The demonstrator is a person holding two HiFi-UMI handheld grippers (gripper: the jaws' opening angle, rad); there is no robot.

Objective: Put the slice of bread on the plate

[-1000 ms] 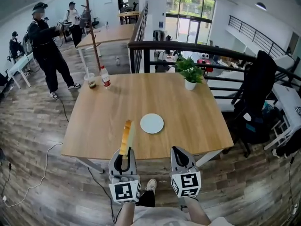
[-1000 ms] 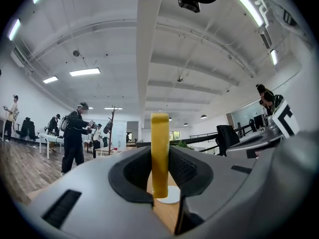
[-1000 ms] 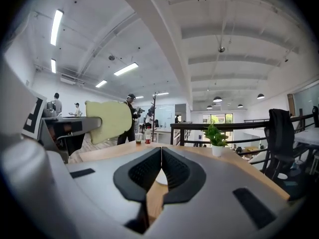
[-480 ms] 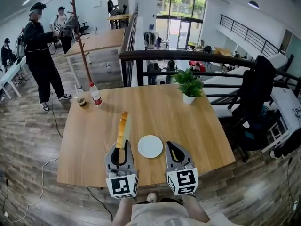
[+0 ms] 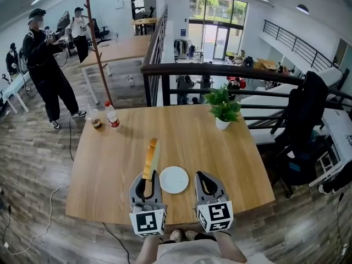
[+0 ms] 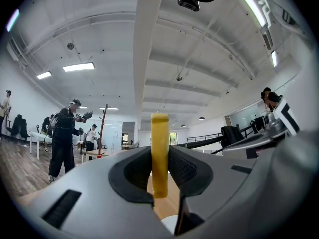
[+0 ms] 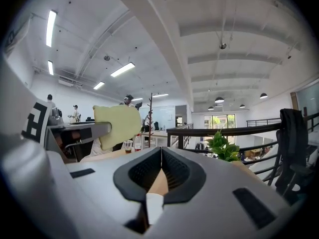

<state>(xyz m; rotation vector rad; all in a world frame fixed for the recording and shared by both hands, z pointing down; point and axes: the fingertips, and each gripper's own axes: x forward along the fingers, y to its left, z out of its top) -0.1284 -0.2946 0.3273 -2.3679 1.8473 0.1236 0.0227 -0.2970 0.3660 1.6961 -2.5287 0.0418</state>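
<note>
A slice of bread (image 5: 150, 158) with a tan crust stands on edge in my left gripper (image 5: 147, 174), which is shut on its lower end above the wooden table (image 5: 220, 153). In the left gripper view the bread (image 6: 160, 153) rises straight up between the two pads. A round white plate (image 5: 174, 179) lies on the table between the two grippers, just right of the bread. My right gripper (image 5: 202, 176) hovers right of the plate, its jaws shut (image 7: 160, 151) with nothing in them. The right gripper view shows the bread's flat side (image 7: 118, 126) at the left.
A potted plant (image 5: 223, 108) stands at the table's far right; a bottle (image 5: 112, 115) and a cup (image 5: 95, 120) stand at its far left corner. A black railing (image 5: 220, 70) runs behind. A chair with a dark coat (image 5: 305, 125) stands right. People (image 5: 47, 65) stand far left.
Both grippers have come forward from the table's near edge to over the tabletop, the bread carried along. The plate now lies between them instead of ahead.
</note>
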